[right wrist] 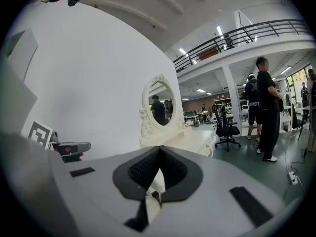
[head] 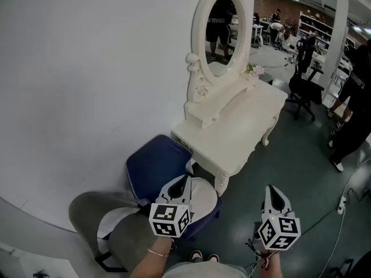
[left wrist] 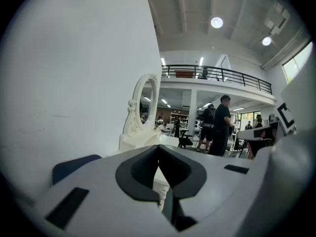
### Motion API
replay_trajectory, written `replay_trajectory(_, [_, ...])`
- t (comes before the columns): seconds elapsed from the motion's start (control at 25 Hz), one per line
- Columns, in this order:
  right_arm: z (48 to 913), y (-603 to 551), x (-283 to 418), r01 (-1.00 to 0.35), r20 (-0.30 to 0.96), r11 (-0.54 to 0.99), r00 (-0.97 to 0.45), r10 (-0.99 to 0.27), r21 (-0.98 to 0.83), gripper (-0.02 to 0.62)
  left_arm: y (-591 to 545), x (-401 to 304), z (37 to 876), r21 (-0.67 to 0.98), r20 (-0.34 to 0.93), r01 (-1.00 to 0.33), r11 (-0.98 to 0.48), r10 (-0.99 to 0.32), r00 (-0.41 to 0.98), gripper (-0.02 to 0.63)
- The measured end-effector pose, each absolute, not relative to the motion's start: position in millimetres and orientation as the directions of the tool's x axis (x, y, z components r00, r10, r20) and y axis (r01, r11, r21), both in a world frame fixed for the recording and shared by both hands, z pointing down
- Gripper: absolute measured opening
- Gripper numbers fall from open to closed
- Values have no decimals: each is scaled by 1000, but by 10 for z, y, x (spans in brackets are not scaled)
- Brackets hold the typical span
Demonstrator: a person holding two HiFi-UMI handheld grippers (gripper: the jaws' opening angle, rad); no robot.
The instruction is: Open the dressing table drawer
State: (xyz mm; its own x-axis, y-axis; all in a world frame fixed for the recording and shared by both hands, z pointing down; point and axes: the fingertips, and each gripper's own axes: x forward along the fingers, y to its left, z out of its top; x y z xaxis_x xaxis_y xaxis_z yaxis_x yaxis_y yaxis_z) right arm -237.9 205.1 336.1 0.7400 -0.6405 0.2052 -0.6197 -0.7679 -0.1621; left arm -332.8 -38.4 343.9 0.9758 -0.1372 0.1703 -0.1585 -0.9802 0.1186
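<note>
Hanging well short of the ornate white dressing table, left gripper and right gripper sit pressed together, empty. The whole drawer pull remains.

The head camera sits high and looks steeply down and forward. The left gripper and right gripper show near its bottom edge, and the dressing table stands farther off, against the white wall on the left. Each gripper camera rides low behind its own jaws and faces almost level toward that table's near end. All three views share the oval mirror. The two gripper views also share the far railed balcony.
</note>
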Motion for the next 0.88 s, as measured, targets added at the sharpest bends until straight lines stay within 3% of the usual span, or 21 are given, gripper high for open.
replay_trajectory(0.88, [3435, 2113, -2427, -603, 206, -768, 741, -639, -214, 6, -406, -3388, 3491, 94, 171, -197, -976, -179, 969, 20])
